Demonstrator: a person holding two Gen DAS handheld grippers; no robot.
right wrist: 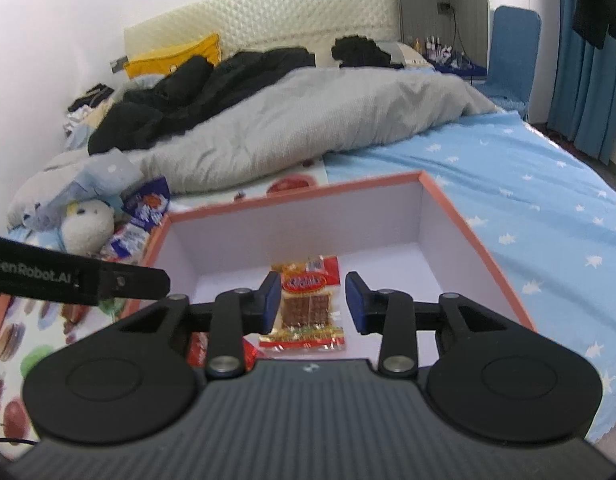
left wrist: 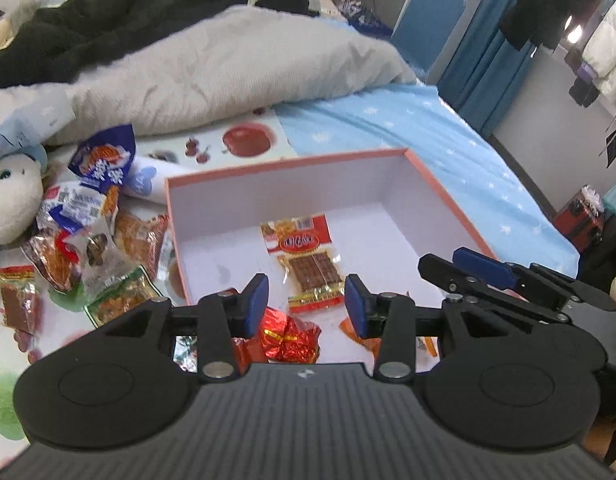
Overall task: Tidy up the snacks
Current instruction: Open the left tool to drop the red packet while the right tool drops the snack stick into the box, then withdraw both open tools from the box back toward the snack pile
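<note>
Both grippers over the box (left wrist: 447, 200), which sits on a bed. Left gripper (left wrist: 306, 304): jaws apart at a narrow gap, nothing between the pads, nothing held. Right gripper (right wrist: 312, 302): same, narrow gap, pads free, empty. In the left view the right gripper's fingers enter from 3 o'clock, above the box's right rim. In the right view the left gripper's arm enters from 9 o'clock over the box's left wall. Box: pink rim, white inside. One clear packet (left wrist: 308, 256) with a red label lies flat on the floor of the box, about centre; seen past the fingertips in both views. A red foil wrapper (left wrist: 290, 338) lies at 6 o'clock of the packet, nearer the camera, partly hidden by the left gripper. An orange wrapper (left wrist: 347, 330) lies just beside it at 3 o'clock, mostly hidden. Outside the box at 9 o'clock: a heap of snacks (left wrist: 88, 240) on a fruit-print cloth (left wrist: 244, 140), with a plush toy (left wrist: 12, 200) touching the heap's left edge. Grey duvet (left wrist: 228, 68) at 12 o'clock of the box.
</note>
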